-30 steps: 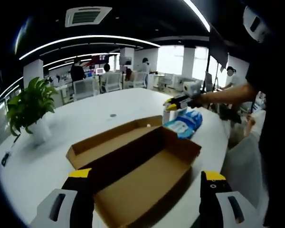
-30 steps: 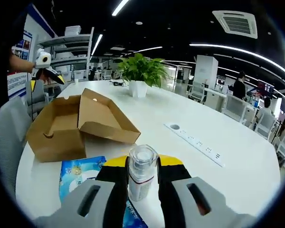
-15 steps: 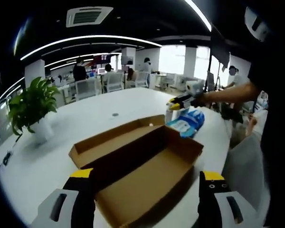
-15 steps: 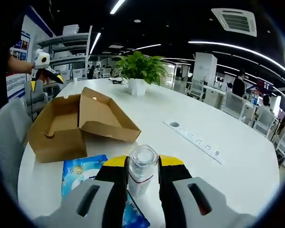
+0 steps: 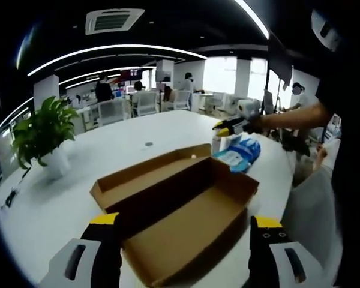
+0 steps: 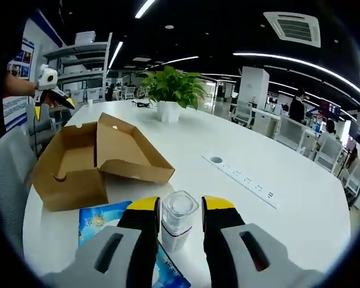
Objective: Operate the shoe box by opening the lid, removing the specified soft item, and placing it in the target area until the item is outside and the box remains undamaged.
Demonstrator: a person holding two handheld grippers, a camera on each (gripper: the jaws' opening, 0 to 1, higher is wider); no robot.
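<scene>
- Sitting open and empty on the white round table: brown cardboard shoe box, lid flap folded back.
- Right gripper jaws have just spread off the small clear plastic jar, now standing beside the blue soft packet; release looks done.
- Left gripper spread, empty, over the box.

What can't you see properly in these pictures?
- Writing on the blue packet: too small in both views, and the right claw covers part of it in the right gripper view.
- Bottom of the clear jar: hidden between that claw's jaws.
- Near inside corner of the cardboard box: in shadow, left gripper view.
- Left claw: its body is cut by the picture edge.
</scene>
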